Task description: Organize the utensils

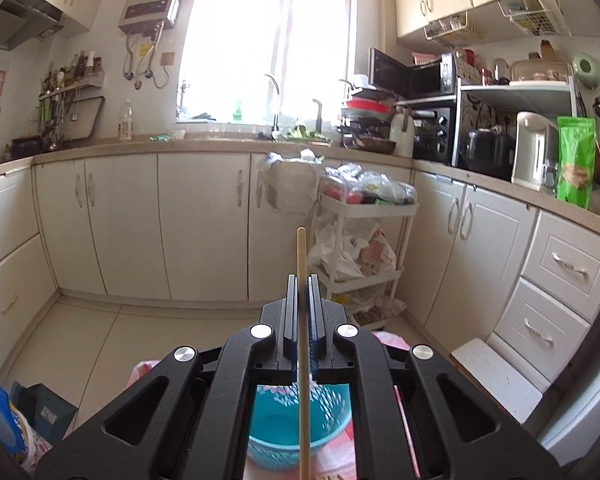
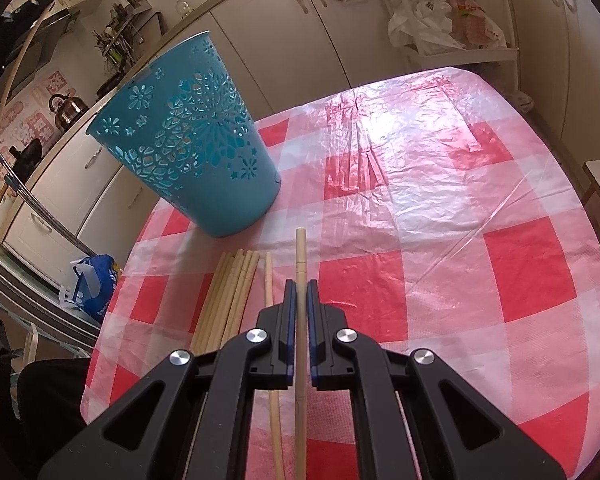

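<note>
Right wrist: chopstick (image 2: 300, 264) between clamped jaws.

A: Left gripper (image 1: 301, 280) was matte black, with two flat fingers, blue pads and four round silver screw heads across its linkage arms.

B: Noted. Right gripper (image 2: 298, 284) was built the same; blue pad edges showed, and triangular cut-outs sat at 7 and 5 o'clock.

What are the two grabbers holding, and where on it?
Each hand-held gripper pinches one chopstick partway along its shaft: left holds one, right another.
</note>
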A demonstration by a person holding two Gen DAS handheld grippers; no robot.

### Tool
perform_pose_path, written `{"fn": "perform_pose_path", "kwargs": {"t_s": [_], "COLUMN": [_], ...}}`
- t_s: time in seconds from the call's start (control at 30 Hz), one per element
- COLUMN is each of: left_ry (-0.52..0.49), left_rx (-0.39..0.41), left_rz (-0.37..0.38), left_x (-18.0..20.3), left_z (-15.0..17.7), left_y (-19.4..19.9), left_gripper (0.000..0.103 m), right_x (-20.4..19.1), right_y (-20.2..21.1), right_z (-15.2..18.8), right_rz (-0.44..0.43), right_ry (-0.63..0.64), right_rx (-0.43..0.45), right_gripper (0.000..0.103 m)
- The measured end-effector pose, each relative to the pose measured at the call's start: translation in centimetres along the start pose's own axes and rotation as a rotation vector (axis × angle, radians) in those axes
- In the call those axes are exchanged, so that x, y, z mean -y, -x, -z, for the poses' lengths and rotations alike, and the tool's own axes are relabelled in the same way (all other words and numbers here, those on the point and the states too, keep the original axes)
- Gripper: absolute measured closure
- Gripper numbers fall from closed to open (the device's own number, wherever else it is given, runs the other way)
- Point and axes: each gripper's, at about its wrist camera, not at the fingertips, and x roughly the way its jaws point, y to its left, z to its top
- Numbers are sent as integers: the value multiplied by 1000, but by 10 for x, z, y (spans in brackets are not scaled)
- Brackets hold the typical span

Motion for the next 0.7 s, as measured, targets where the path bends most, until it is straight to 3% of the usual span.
{"fn": "perform_pose_path", "kwargs": {"t_s": [0.3, 0.37, 0.4, 0.47, 0.7], "left_ry": [59, 72, 84, 108, 153], "left_rx": [67, 68, 62, 46, -52], "left_rz": [-35, -38, -36, -32, -15], "left_x": [-19, -22, -24, -29, -40], "left_z": [-30, -29, -26, -20, 19], "left_y": [-27, -36, -43, -55, -87], "left_gripper": [99, 99, 99, 99, 99], "right_x": [-7, -8, -8, -8, -6], "right_y": [-2, -2, -2, -3, -6], "right_z": [0, 0, 1, 1, 2], "right_rz": [80, 94, 101, 116, 146], "right_ry": [58, 75, 81, 92, 107], "right_rx": [-10, -10, -10, -7, -19], "right_gripper": [95, 87, 77, 70, 70]}}
